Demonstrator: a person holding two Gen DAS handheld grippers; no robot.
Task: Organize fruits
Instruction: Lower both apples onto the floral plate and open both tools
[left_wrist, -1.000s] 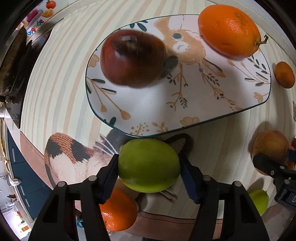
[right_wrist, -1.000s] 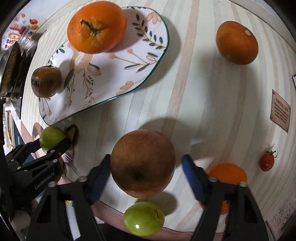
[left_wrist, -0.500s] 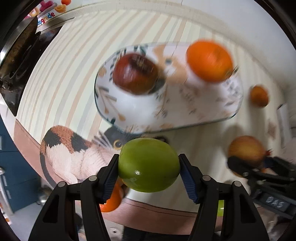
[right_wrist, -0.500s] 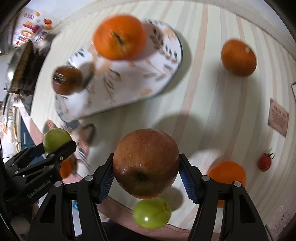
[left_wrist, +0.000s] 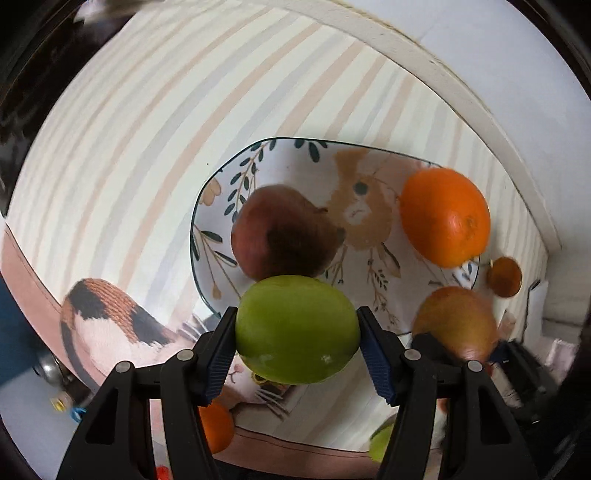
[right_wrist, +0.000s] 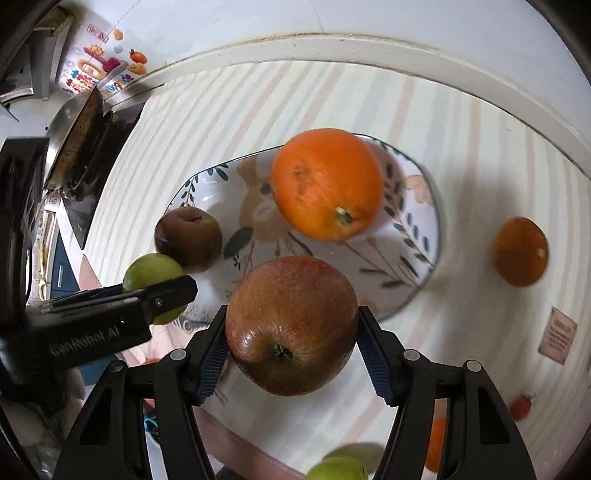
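Both blue-padded fingers (left_wrist: 219, 356) of the left gripper (left_wrist: 297, 350) clamp a green apple (left_wrist: 297, 328); the right gripper (right_wrist: 291, 349) likewise pinches a red apple (right_wrist: 291, 325). At 12 o'clock from each lies the patterned plate (right_wrist: 424, 236), bearing a large orange (right_wrist: 327, 184) and a dark apple (right_wrist: 188, 238). At 3 o'clock rests a small tangerine (right_wrist: 521, 251).

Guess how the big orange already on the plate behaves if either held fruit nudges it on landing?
The big orange is round and sits free on the shallow plate, so it would probably roll. Its place near the rim suggests that it could roll off. It looks firm, so a nudge is unlikely to damage it.
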